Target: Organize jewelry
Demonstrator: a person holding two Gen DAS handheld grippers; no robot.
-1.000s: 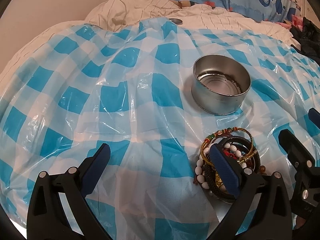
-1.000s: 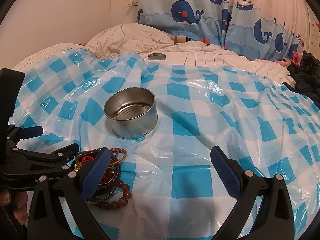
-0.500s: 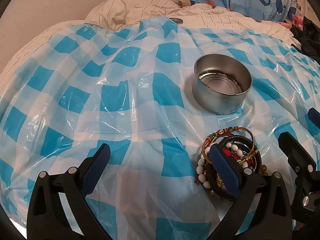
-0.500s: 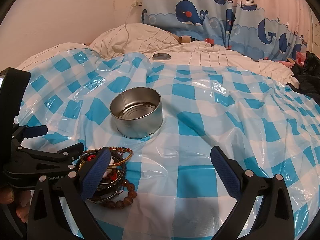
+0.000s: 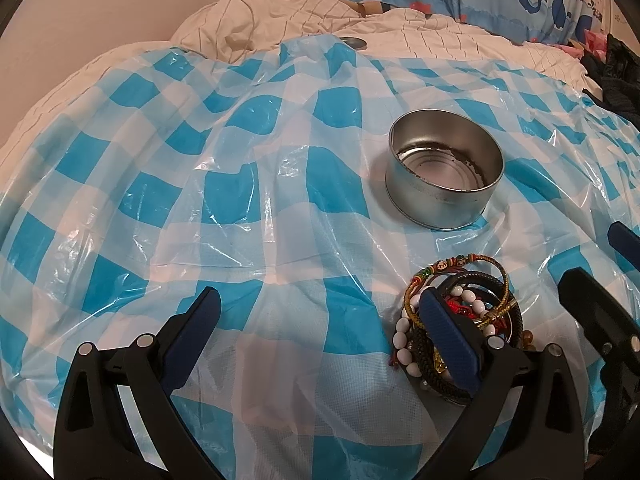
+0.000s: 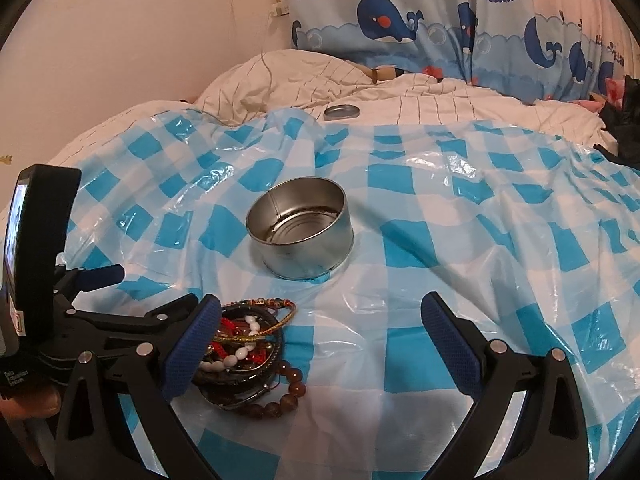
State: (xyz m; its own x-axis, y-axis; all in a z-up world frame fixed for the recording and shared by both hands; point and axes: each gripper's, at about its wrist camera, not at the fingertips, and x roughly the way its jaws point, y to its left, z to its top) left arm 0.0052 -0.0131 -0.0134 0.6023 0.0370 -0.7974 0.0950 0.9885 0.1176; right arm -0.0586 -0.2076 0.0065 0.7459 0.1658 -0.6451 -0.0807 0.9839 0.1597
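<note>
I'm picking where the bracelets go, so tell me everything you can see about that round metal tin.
The tin is a low, round, silvery metal can, open-topped and upright, with a ridged bottom and dark specks along the inside edge. It holds no jewelry. It sits on the blue-checked plastic sheet, just beyond the bracelet pile, apart from both grippers.

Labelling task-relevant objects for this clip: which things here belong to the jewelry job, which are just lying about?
Belongs to the job:
- pile of bracelets
- open metal tin, empty
- left gripper and right gripper, both open

Lying about:
- round metal lid, possibly the tin's
- checked plastic sheet
- striped bedding
- whale curtain
- dark clothes
</note>
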